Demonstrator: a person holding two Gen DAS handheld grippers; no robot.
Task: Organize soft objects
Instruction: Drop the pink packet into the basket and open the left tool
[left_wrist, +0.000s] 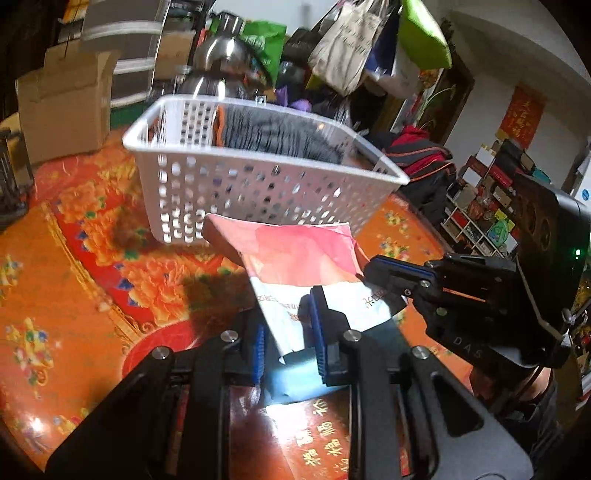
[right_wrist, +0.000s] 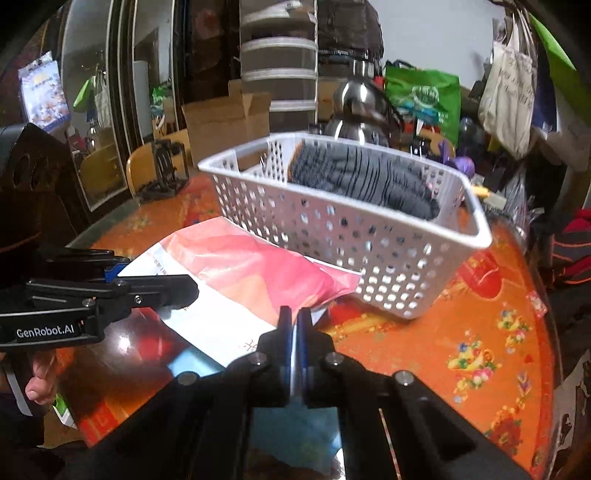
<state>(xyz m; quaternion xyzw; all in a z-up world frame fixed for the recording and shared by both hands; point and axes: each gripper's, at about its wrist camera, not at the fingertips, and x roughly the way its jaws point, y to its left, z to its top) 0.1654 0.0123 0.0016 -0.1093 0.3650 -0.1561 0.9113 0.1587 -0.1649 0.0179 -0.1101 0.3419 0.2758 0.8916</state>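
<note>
A soft flat packet (left_wrist: 303, 258), pink on top and white with print below, is held just in front of a white perforated basket (left_wrist: 258, 192). My left gripper (left_wrist: 290, 332) has its blue pads on either side of the packet's near edge and grips it. My right gripper (right_wrist: 294, 325) is shut on the packet's (right_wrist: 251, 273) right near edge. In the left wrist view the right gripper (left_wrist: 376, 271) reaches in from the right. A grey striped cloth (right_wrist: 362, 181) lies inside the basket (right_wrist: 369, 258).
The table (right_wrist: 461, 332) has an orange flowered cover. A cardboard box (left_wrist: 62, 107) and a steel kettle (right_wrist: 358, 110) stand behind the basket. Bags hang at the back right. A black frame (right_wrist: 162, 170) sits at the far left edge.
</note>
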